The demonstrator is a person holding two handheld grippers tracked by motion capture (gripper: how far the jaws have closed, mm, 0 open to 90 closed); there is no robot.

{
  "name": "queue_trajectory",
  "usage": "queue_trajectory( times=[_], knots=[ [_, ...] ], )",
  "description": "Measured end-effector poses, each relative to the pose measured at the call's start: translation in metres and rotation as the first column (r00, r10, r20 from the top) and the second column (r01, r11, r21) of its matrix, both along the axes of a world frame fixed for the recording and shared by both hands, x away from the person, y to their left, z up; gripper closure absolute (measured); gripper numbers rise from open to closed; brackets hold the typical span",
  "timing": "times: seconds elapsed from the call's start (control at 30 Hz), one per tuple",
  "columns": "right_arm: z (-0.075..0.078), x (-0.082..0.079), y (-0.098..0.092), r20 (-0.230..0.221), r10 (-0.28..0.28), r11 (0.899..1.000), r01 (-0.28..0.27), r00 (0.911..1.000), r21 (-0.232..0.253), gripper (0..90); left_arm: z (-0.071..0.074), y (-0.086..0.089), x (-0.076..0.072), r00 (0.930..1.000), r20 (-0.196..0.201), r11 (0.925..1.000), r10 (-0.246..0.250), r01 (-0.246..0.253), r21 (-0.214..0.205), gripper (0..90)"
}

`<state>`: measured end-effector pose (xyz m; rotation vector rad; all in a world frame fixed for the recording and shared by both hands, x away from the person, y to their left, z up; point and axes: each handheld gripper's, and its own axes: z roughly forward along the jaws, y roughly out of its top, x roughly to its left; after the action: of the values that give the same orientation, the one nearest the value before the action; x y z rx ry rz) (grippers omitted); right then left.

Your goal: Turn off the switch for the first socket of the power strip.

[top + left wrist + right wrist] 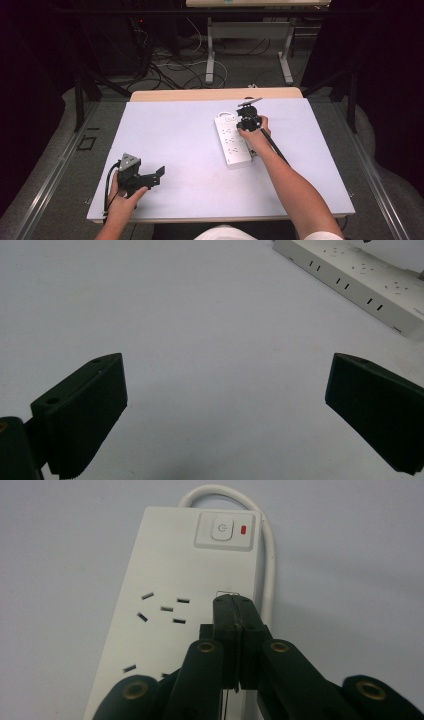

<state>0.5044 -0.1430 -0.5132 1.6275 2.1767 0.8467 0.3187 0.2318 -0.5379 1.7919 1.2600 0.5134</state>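
- Right gripper (235, 611), jaws pressed together with nothing between, hovers over the power strip (165, 580) short of its switch (222, 530); a skewed push could slide off the button or shove the strip
- Left gripper (225, 410) gapes wide, idle at the near left
- Strip: white, flat, red lamp (244, 529) lit, lying right of centre on the table (175, 135)

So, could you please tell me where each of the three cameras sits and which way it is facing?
High view: above the person's side, looking forward and down on the table; both forearms, left tongs and right tongs show.
Left gripper view: on the left tongs, looking low across the table; its open jaws show.
Right gripper view: on the right tongs, looking down at the power strip; its shut jaws show.
Shared: all three show the power strip.
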Motion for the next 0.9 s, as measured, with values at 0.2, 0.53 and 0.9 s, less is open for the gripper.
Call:
queue_trajectory(
  times=[0.2, 0.53, 0.9],
  knots=[
    [-0.0027, 0.0010, 0.0011, 0.004, 0.005, 1.000, -0.005, 1.0000, -0.011, 90.0, -0.0002, 0.0001, 0.0001, 1.0000, -0.001, 1.0000, -0.001, 0.001, 0.001, 3.1],
    [-0.0063, 0.0022, 0.0028, -0.013, -0.003, 1.000, 0.002, 0.9999, -0.022, 90.0, -0.0003, 0.0001, 0.0000, 1.0000, -0.002, 1.0000, -0.002, 0.002, 0.001, 3.1],
    [-0.0068, 0.0018, 0.0037, -0.004, 0.010, 0.999, -0.010, 0.9999, -0.036, 90.0, -0.0003, -0.0001, -0.0001, 1.0000, -0.002, 1.0000, -0.002, 0.002, 0.001, 3.1]
  ],
)
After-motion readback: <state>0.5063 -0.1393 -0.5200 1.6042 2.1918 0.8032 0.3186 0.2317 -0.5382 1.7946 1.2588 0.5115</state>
